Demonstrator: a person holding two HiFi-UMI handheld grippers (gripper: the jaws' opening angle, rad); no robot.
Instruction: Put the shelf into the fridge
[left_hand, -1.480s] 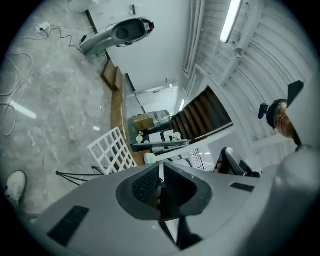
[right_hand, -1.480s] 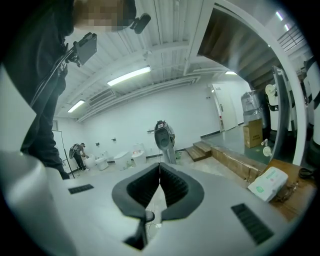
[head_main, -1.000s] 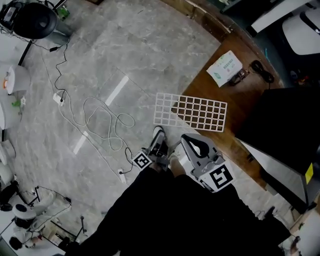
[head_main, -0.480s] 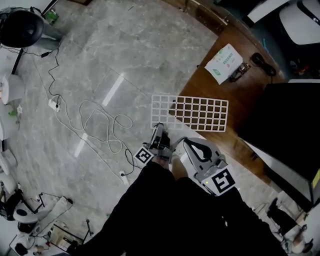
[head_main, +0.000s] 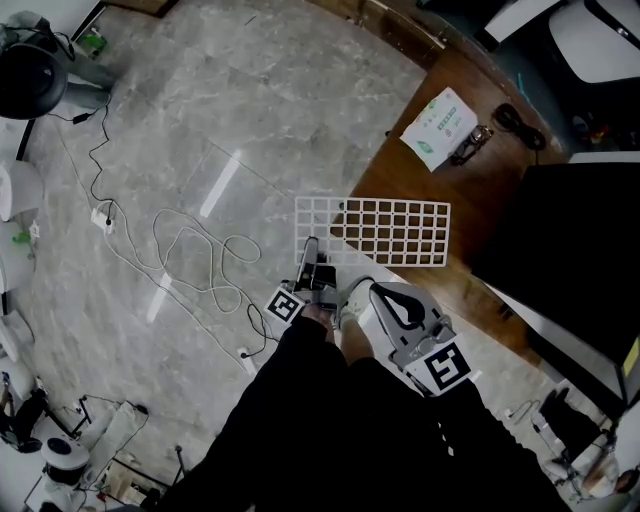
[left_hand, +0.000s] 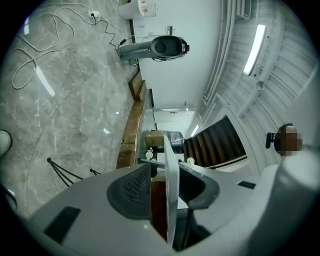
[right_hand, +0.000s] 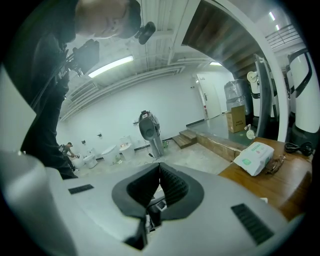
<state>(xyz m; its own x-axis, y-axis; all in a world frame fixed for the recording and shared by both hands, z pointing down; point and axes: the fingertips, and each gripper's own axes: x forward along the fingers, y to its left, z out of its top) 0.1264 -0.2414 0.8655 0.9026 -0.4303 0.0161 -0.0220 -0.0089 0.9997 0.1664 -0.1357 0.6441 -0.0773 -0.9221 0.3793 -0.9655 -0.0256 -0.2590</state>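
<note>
Head view: the shelf (head_main: 372, 232), a flat white wire grid of small square cells, lies on the brown wooden worktop (head_main: 470, 190); its left end overhangs the grey marbled floor (head_main: 200, 110); the left hand-held gripper (head_main: 311, 250) meets its near left edge; the right hand-held gripper (head_main: 352, 300) sits just beside, short of the grid; a thin white cable (head_main: 205, 250) loops over the floor; a white packet (head_main: 438, 127) with green print rests farther along the worktop.

Left gripper view: the shelf shows edge-on as a thin white strip between meshed grey pads (left_hand: 135, 188); the jaws have just been narrowing, yet a gap remains beside the strip, so the grip is released.

Right gripper view: the dark ribbed pads (right_hand: 172, 185) are clenched together on nothing; the packet lies on glossy wood ahead.
</note>
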